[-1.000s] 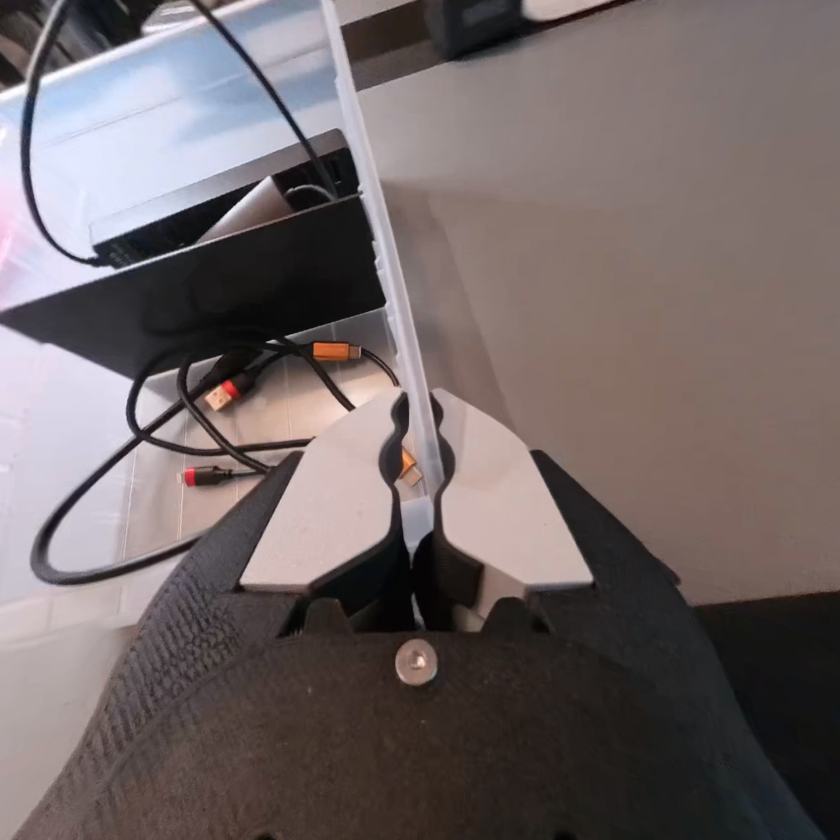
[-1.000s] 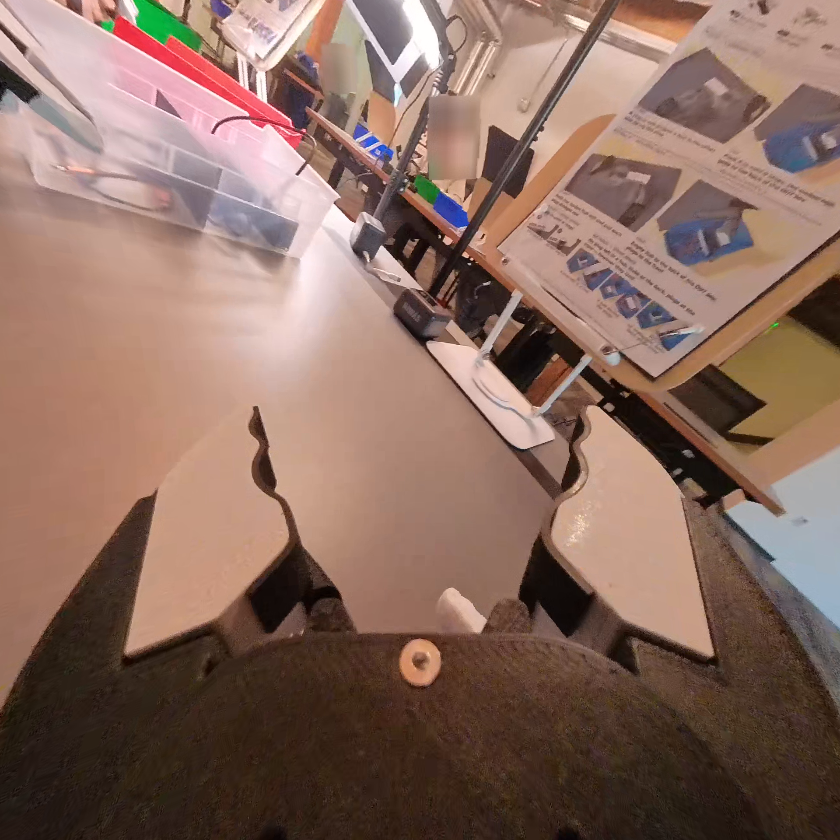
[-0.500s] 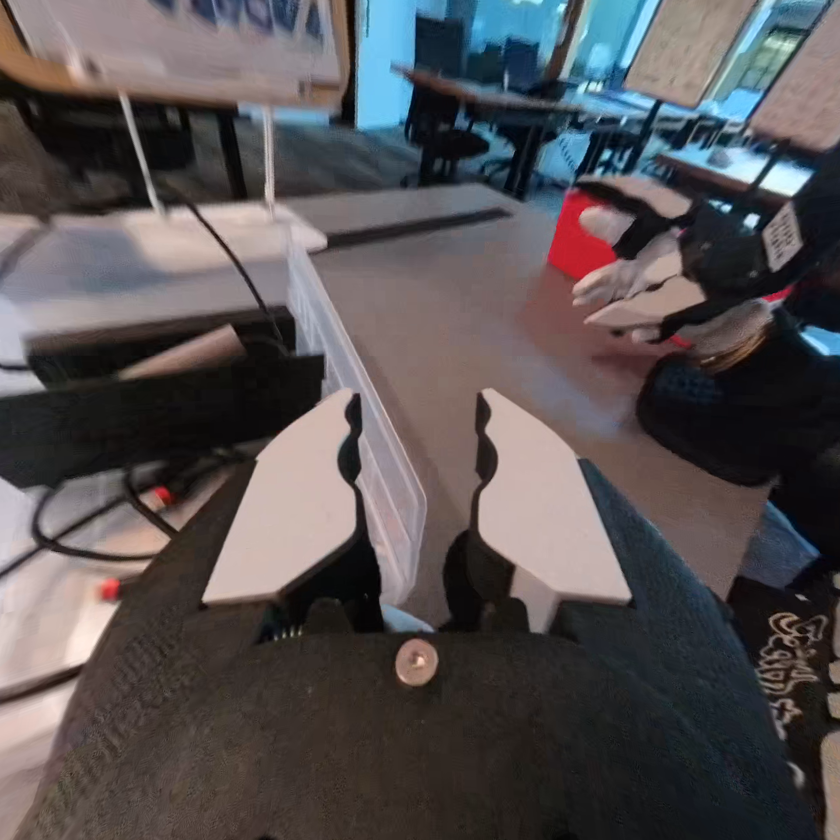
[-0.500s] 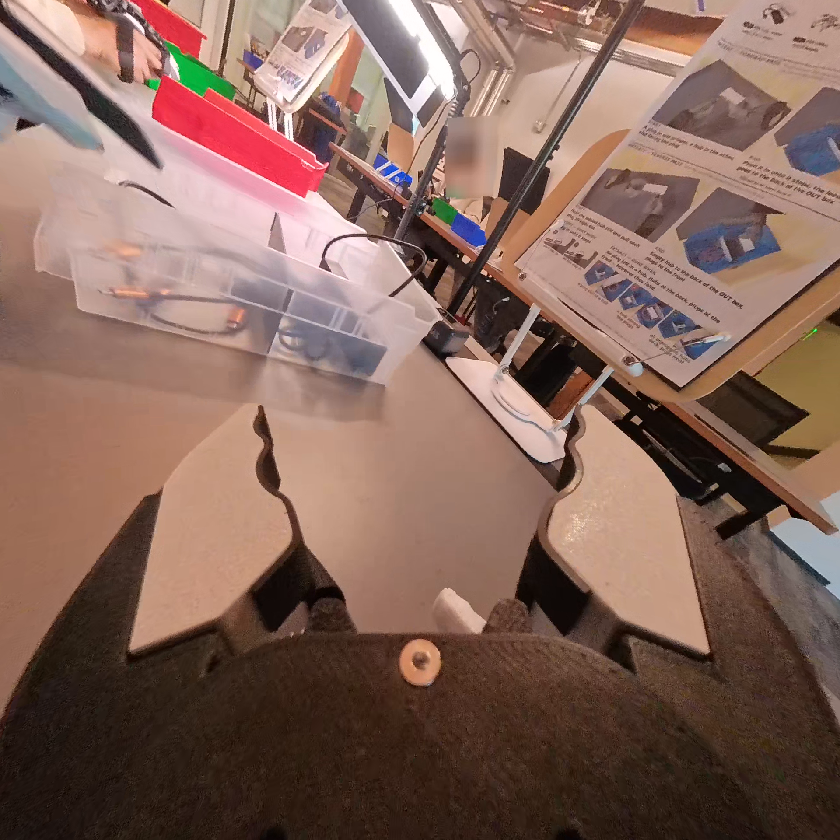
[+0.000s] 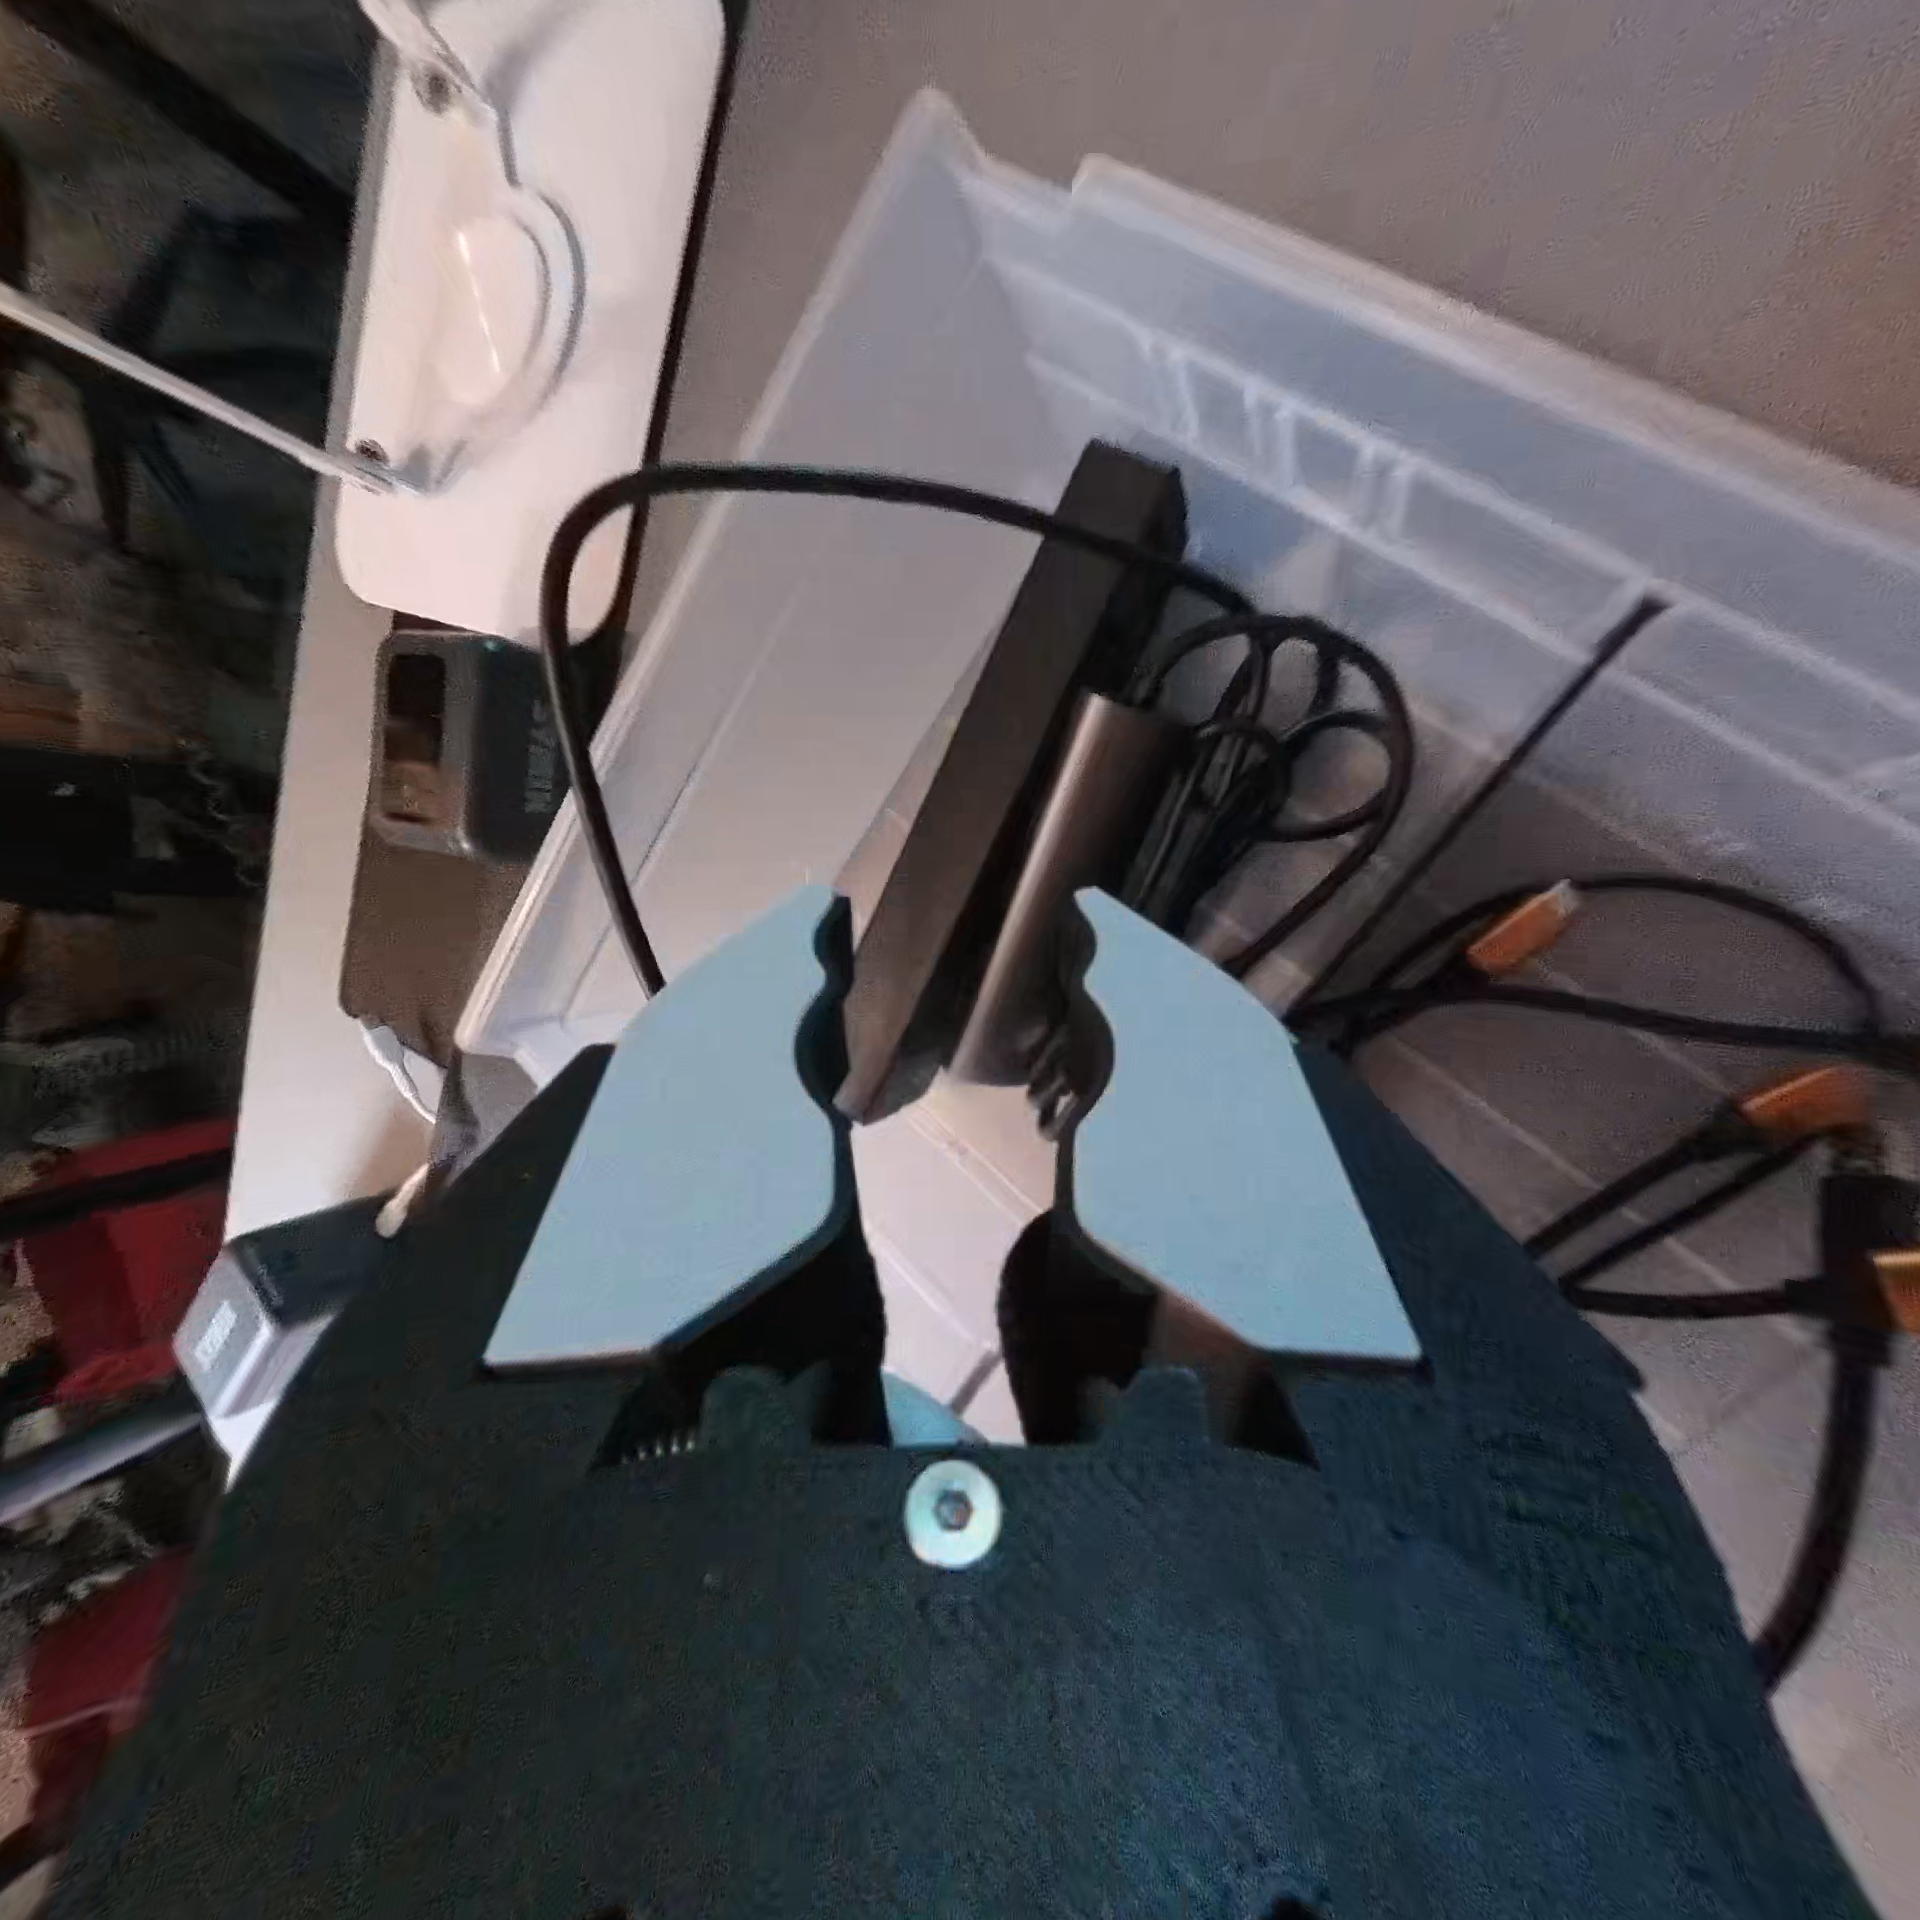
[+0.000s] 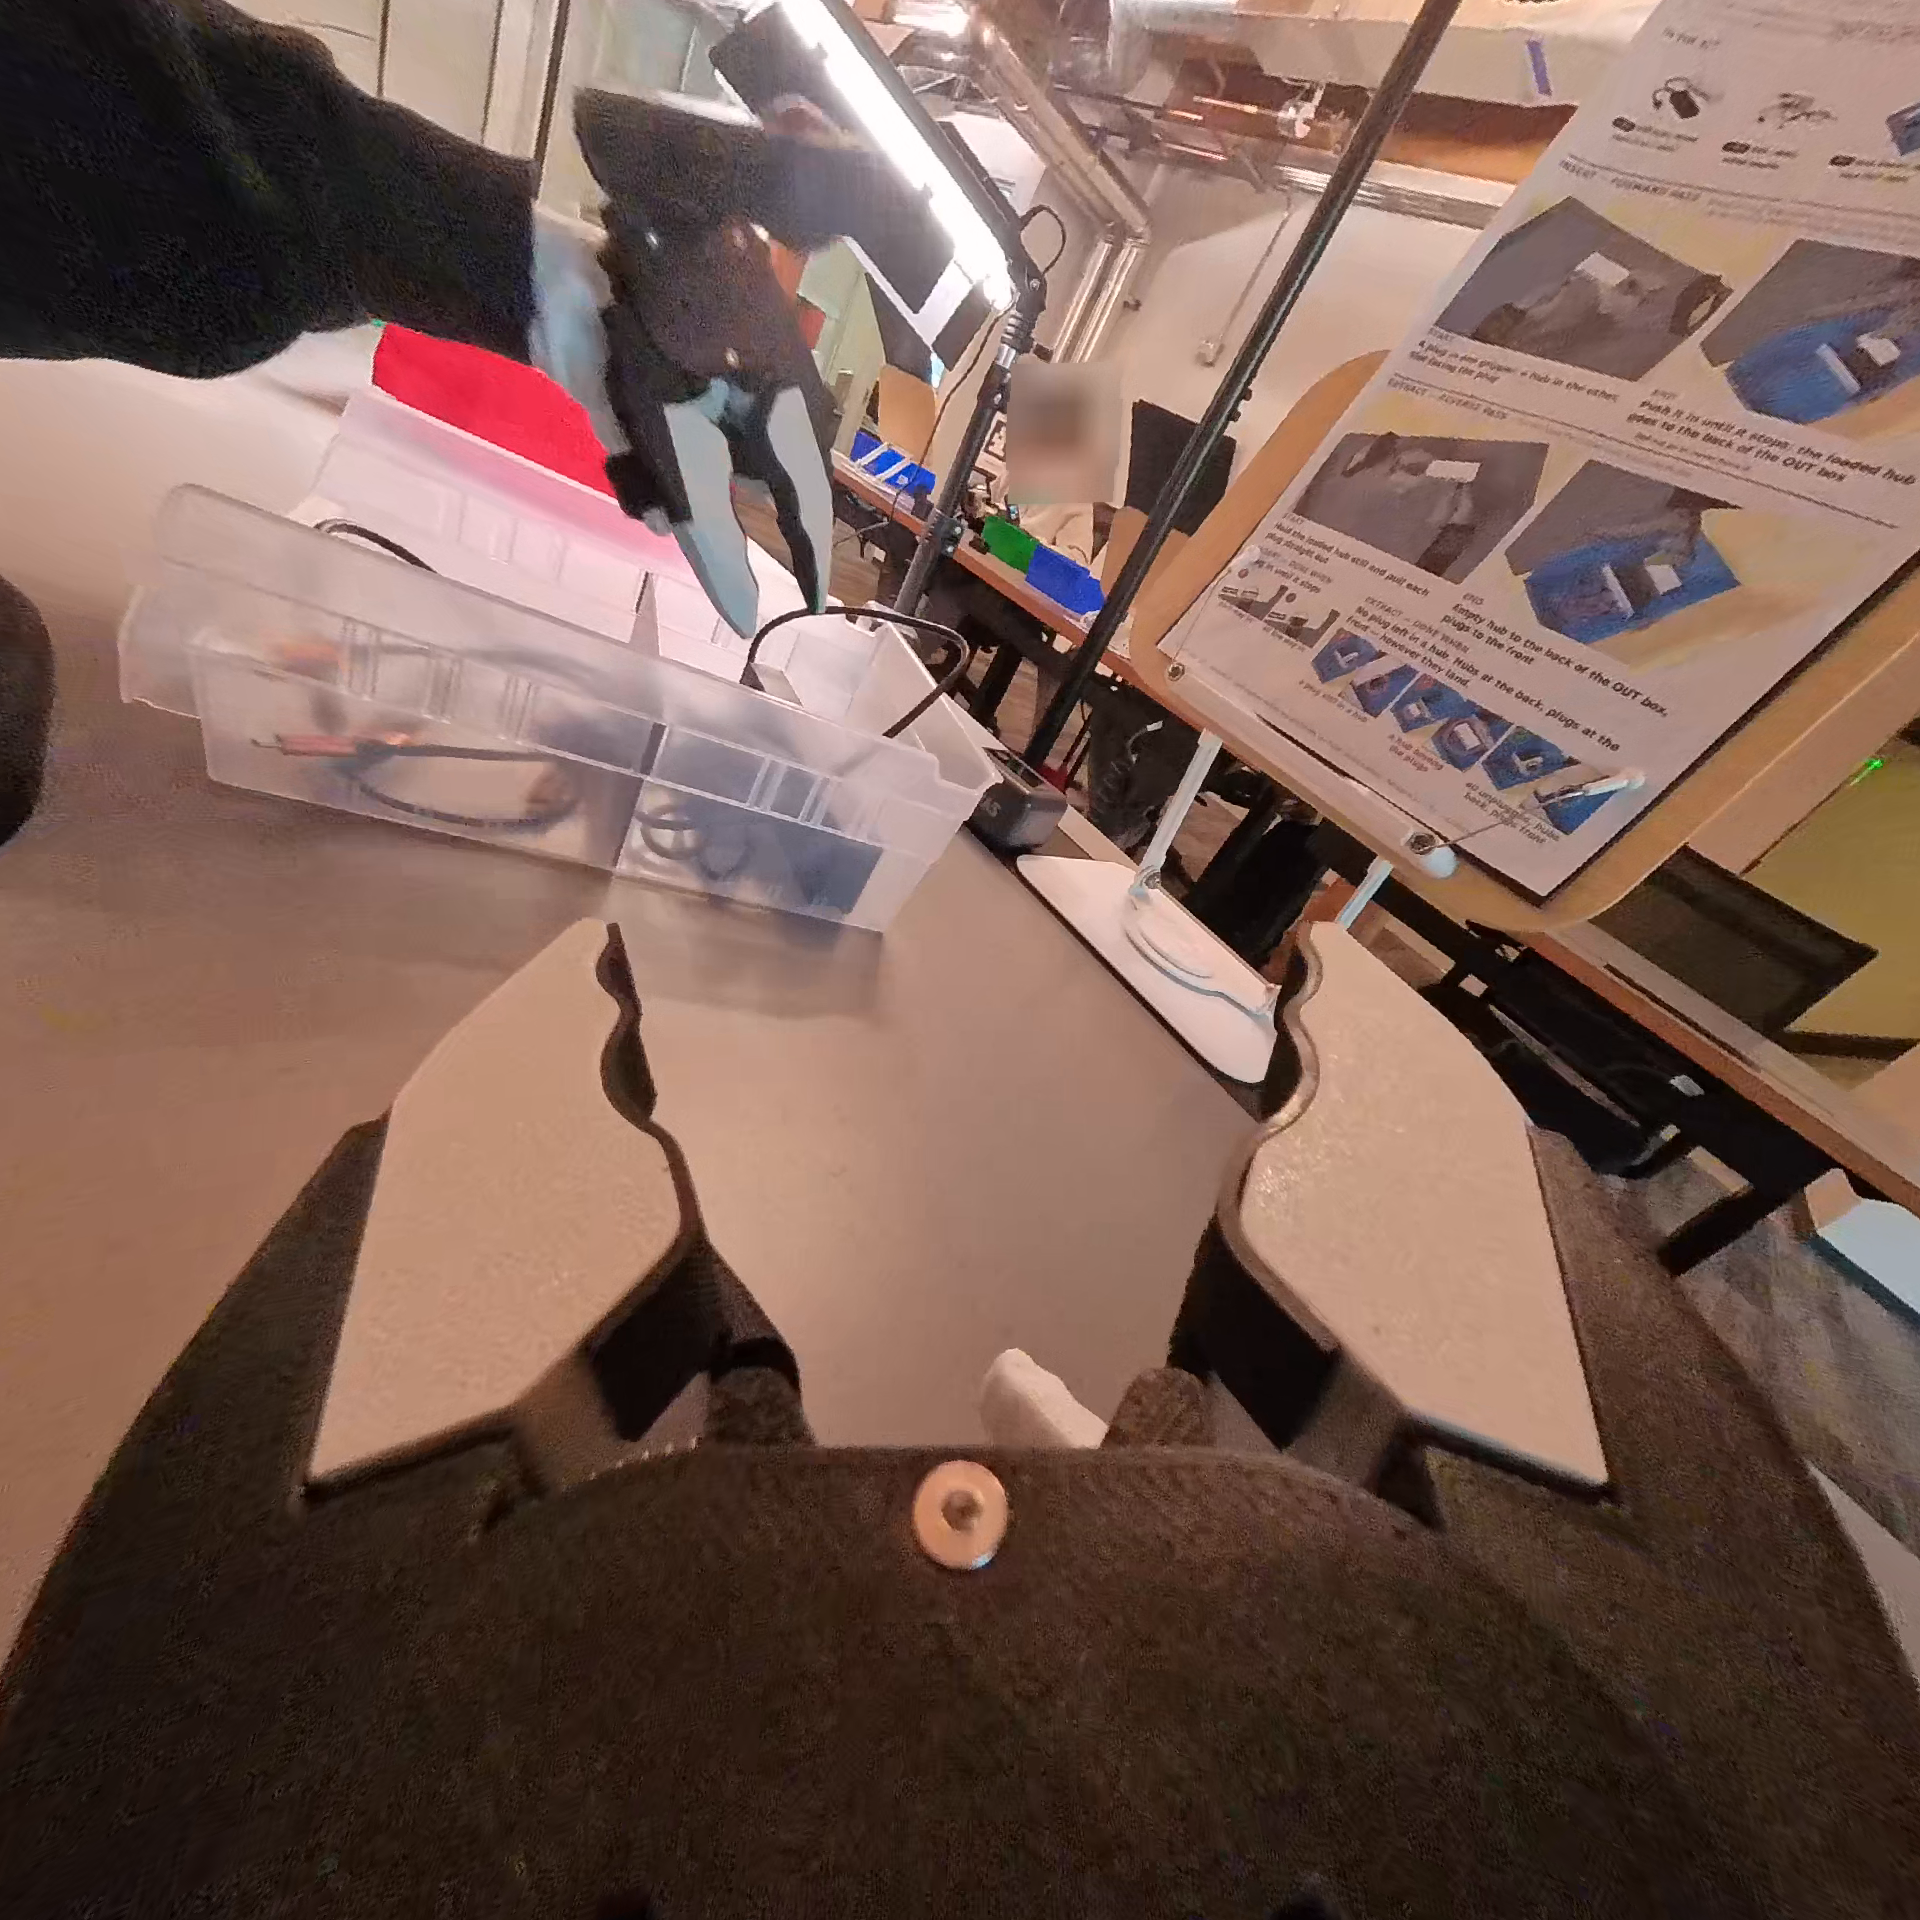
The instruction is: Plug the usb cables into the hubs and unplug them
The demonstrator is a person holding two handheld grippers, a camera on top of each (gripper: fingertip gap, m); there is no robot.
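Observation:
My left gripper (image 5: 956, 925) is open and points down into a clear plastic bin (image 5: 935, 343). A black hub (image 5: 1049, 727) and a grey hub (image 5: 1049, 862) lie side by side below its fingertips; the jaws stand on either side of them, apart from them. A black cable (image 5: 582, 665) loops out of the black hub. Usb cables with orange plugs (image 5: 1517, 935) lie in the bin's right part. In the right wrist view the left gripper (image 6: 774, 582) hangs just above the bin (image 6: 520, 717). My right gripper (image 6: 956, 945) is open and empty, low over the table.
A white stand base (image 5: 468, 239) and a small grey device (image 5: 457, 748) sit by the table edge beyond the bin. A red bin (image 6: 488, 405) lies behind the clear one. An instruction board (image 6: 1558, 499) stands at the right. The brown table (image 6: 935, 1143) lies between my right gripper and the bin.
My left gripper let go of the bin's wall, opened, and swung over the bin to point down at the hubs. The bin now sits nearer in the right wrist view.

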